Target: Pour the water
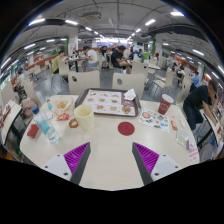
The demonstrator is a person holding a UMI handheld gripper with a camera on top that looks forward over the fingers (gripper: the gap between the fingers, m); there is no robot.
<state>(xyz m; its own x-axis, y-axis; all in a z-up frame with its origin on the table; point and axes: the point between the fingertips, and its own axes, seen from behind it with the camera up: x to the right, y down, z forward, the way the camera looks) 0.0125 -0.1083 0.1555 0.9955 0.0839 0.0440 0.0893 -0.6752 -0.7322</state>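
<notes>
Here the water bottle (pixel 50 128) stands upright at the table's (pixel 110 150) left side, well left of the red coaster (pixel 126 128) and ahead of the left finger. A yellowish cup (pixel 84 116) sits between bottle and coaster. Beyond the coaster lies a tray (pixel 106 101); right of it stands a red cup (pixel 164 105). The gripper (pixel 111 158) hangs spread wide, its fingers holding nothing, coaster ahead between them.

You are working in a canteen-style dining hall: long white tables (pixel 110 150), rows of chairs (pixel 84 82), seated diners (pixel 118 57), ceiling strip lights (pixel 72 22).
</notes>
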